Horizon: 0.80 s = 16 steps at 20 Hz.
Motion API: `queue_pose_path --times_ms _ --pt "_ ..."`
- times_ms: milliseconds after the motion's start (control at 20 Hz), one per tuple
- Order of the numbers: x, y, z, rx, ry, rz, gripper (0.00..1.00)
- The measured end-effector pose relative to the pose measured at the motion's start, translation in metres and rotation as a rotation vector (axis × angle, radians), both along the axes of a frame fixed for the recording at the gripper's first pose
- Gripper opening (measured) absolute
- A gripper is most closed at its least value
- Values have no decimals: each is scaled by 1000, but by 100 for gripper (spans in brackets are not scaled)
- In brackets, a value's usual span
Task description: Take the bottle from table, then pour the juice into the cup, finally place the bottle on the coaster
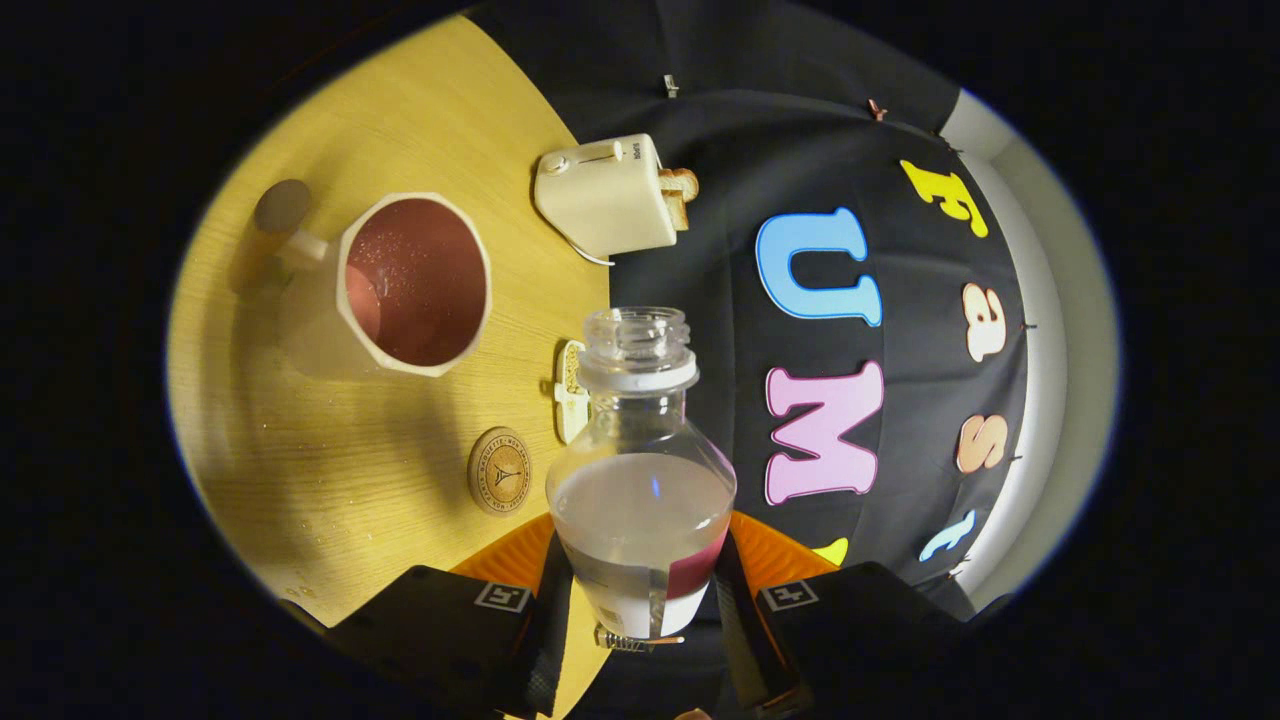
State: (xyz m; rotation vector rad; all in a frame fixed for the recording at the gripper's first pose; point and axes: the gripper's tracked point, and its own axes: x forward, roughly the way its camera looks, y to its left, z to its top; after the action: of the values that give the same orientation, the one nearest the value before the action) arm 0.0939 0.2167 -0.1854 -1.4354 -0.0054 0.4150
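A: Tool [640, 610] closed on the bottle [640, 470], held between both fingers, mouth open and tilted toward the cup [415, 283] — cup ahead and to the left, on the table [330, 470].

B: Better to roll slowly — mouth over the rim first, grip firm. Coaster [499, 471] just left of the bottle, for afterwards.

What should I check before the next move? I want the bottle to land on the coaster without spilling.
1. Grip: gripper jaws pressed on both sides of the bottle: ok.
2. Bottle cap off, neck open: ok for pouring, a spill risk while moving.
3. Liquid left in the bottle: yes, so keep it steady.
4. Cup holds reddish liquid: ok.
5. Coaster bare, nothing on it: ok.
6. Pouring finished: cannot tell.
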Motion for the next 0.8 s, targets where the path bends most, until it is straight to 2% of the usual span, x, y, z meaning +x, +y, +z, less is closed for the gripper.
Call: queue_pose_path --times_ms 800 --pt "16 14 -1 -245 -88 150 68"
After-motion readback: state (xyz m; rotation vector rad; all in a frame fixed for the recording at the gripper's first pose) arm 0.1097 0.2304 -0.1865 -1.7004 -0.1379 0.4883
